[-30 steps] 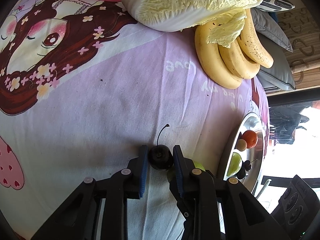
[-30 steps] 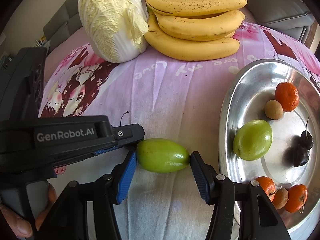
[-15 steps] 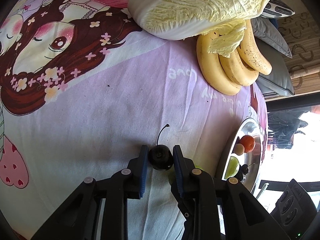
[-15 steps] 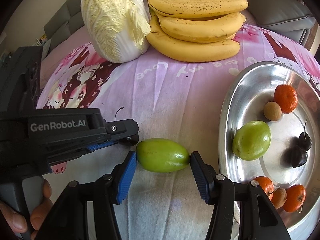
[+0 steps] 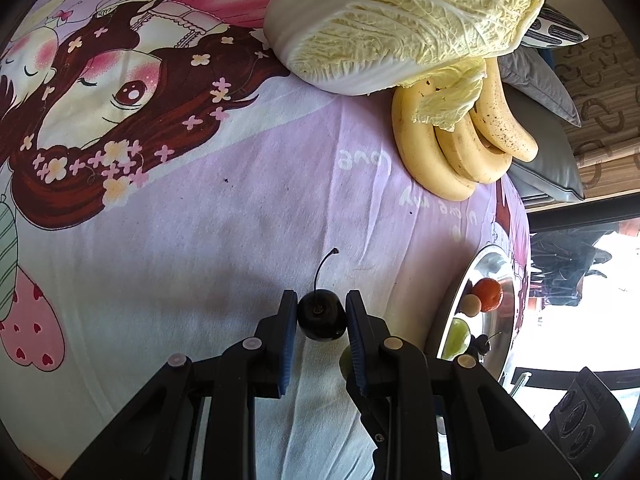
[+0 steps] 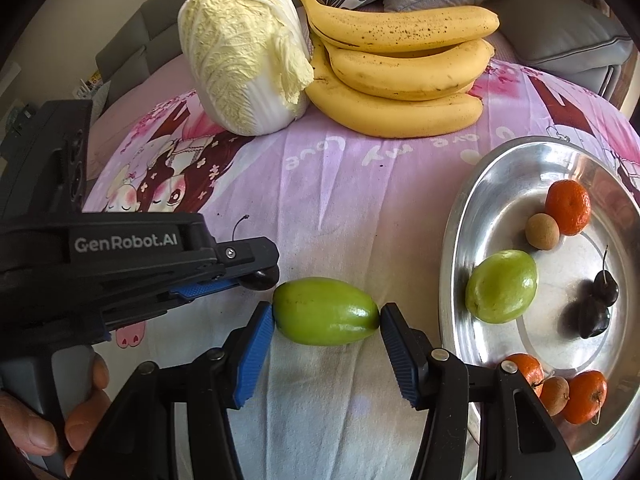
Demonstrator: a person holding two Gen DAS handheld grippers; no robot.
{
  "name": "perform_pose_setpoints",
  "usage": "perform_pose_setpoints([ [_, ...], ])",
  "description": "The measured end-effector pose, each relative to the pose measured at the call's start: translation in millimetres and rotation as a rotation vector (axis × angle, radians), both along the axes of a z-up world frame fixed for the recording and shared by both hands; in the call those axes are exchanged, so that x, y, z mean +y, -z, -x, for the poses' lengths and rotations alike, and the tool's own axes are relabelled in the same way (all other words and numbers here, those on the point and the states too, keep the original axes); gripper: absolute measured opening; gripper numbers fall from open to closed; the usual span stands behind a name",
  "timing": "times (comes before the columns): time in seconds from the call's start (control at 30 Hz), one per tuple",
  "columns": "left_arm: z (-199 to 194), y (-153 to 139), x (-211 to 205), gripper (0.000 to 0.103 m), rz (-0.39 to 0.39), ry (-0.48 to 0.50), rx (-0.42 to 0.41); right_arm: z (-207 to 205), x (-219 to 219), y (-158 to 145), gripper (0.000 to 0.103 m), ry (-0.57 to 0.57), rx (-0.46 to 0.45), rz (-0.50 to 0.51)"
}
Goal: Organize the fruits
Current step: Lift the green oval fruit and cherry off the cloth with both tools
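A dark cherry (image 5: 321, 315) with a long stem is clamped between the blue pads of my left gripper (image 5: 321, 300), which is shut on it just above the pink printed cloth. In the right wrist view that gripper (image 6: 256, 270) shows at the left, with the cherry (image 6: 262, 279) peeking out under its tip. My right gripper (image 6: 326, 322) has a pad against each end of a green oval fruit (image 6: 326, 312) lying on the cloth. To its right stands the steel tray (image 6: 460, 240).
The tray holds a second green fruit (image 6: 502, 286), several small oranges, brown round fruits and dark cherries (image 6: 596, 304). A bunch of bananas (image 6: 400, 80) and a napa cabbage (image 6: 244, 60) lie at the back. Grey cushions sit behind. A hand (image 6: 80, 412) grips the left tool.
My left gripper has risen slightly with the cherry and drawn back from the cabbage and bananas. The right gripper and the green fruit have stayed in place.
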State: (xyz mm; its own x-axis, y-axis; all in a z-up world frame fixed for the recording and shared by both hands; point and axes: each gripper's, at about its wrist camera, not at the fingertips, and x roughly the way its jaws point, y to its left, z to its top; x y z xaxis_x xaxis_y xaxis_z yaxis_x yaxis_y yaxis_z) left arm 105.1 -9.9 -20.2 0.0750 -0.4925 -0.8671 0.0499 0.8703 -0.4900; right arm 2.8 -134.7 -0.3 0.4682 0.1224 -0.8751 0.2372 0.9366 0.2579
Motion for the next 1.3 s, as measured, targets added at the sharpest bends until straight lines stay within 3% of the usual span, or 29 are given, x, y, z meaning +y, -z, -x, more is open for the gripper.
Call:
perform_pose_setpoints([
  [0.57, 1, -8, 2, 0.025, -0.037, -0.010, -0.026, 8, -1, -12, 0.058, 0.007, -0.029, -0.006],
  [1.3, 6, -16, -8, 0.025, -0.148, 0.014, -0.057, 20, -10, -28, 0.058, 0.025, -0.090, -0.034],
])
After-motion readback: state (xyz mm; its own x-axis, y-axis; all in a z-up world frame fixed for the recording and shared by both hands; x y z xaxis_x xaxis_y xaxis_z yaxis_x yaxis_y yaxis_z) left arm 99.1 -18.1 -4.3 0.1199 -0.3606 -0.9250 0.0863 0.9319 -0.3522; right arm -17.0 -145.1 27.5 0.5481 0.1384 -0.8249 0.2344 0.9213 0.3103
